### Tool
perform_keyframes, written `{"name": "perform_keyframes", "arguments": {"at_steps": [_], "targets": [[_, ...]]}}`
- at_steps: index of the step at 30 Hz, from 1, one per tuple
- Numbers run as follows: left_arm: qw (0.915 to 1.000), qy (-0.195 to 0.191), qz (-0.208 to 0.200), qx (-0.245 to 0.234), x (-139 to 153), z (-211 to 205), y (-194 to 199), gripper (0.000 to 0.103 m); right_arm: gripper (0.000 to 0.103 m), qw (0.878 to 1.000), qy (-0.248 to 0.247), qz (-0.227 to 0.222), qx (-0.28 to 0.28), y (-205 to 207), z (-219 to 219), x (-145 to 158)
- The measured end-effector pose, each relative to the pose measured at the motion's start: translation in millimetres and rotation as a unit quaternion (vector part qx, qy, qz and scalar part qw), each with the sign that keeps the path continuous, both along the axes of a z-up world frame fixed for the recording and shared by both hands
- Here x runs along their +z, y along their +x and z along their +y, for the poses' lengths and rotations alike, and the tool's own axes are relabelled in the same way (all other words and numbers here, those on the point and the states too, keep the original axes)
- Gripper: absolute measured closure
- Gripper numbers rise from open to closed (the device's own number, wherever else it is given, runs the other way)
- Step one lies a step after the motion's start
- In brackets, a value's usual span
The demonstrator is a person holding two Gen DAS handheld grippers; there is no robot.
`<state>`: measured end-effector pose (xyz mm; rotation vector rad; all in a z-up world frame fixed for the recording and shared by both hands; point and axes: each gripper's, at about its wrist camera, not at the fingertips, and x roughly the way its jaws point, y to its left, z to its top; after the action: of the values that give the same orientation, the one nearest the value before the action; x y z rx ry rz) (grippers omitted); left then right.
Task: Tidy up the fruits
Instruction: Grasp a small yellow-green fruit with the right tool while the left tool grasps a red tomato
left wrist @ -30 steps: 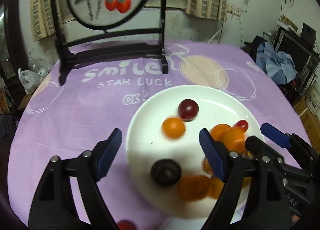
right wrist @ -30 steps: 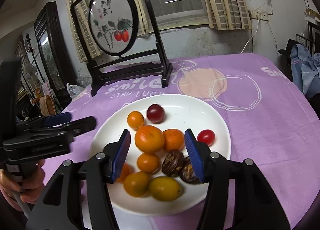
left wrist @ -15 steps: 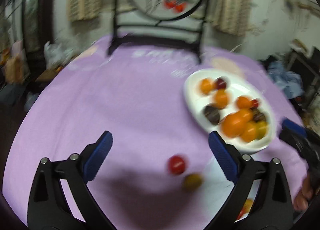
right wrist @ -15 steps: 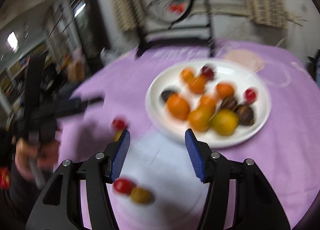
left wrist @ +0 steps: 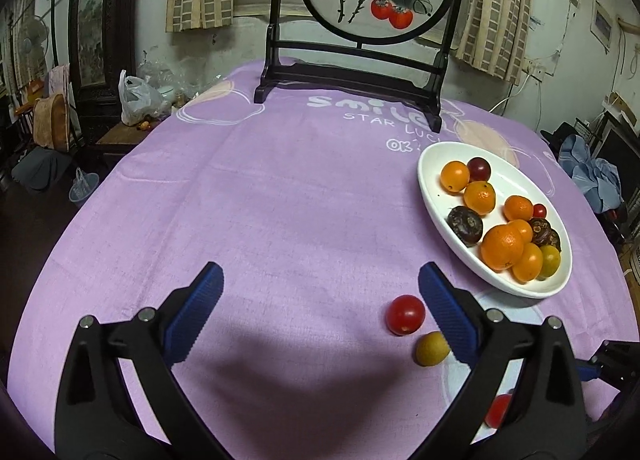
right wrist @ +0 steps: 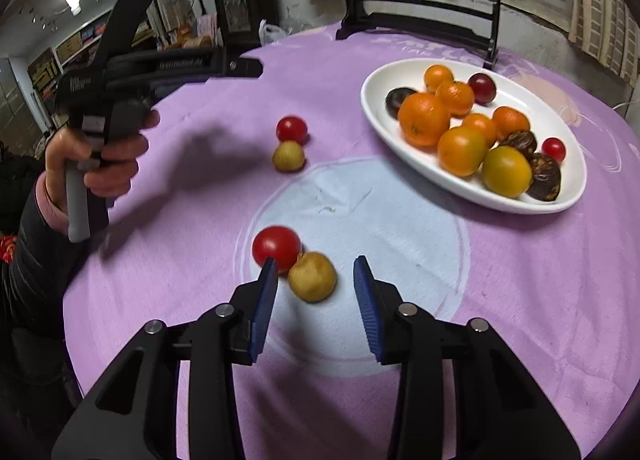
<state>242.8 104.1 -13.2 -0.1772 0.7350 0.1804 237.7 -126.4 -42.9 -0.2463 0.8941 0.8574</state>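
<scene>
A: On the pale circle of the purple cloth [right wrist: 520, 300] lie a red tomato [right wrist: 276, 246] and a yellowish round fruit [right wrist: 312, 276], touching each other, both smooth.

B: And the right gripper [right wrist: 316, 292]?

A: Its jaws have just been closing, but no pad presses the yellowish fruit between them.

B: Other fruits?

A: A second red and yellow pair [left wrist: 405, 314] lies near the left gripper [left wrist: 320, 316], whose jaws are spread wide over bare cloth. The white plate [right wrist: 560, 115] holds oranges and dark fruits.

Both hand-held grippers off plate [left wrist: 430, 195]
</scene>
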Motion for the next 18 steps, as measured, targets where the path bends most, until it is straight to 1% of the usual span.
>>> {"name": "perform_keyframes", "arguments": {"at_steps": [5, 10, 13, 16, 18], "targets": [[0.9999, 0.008, 0.001, -0.01, -0.7, -6.5, -1.6, 0.003, 0.063, 1.0, -0.009, -0.005, 0.014, -5.5, 5.4, -3.8], [0.9997, 0.016, 0.001, -0.017, -1.0, -11.3, -4.4, 0.003, 0.067, 1.0, -0.013, -0.001, 0.008, -2.3, 4.5, -6.9], [0.9996, 0.018, 0.002, -0.02, -1.3, -12.8, -4.7, 0.003, 0.067, 1.0, -0.015, 0.003, 0.006, 0.7, 4.7, -10.4], [0.9996, 0.018, 0.003, -0.023, -1.3, -13.5, -5.4, 0.003, 0.067, 1.0, -0.011, -0.006, 0.002, 2.1, 4.7, -9.7], [0.9995, 0.019, 0.002, -0.024, -1.3, -14.3, -5.9, 0.003, 0.07, 1.0, -0.009, -0.006, 0.001, 2.7, 4.7, -10.1]]}}
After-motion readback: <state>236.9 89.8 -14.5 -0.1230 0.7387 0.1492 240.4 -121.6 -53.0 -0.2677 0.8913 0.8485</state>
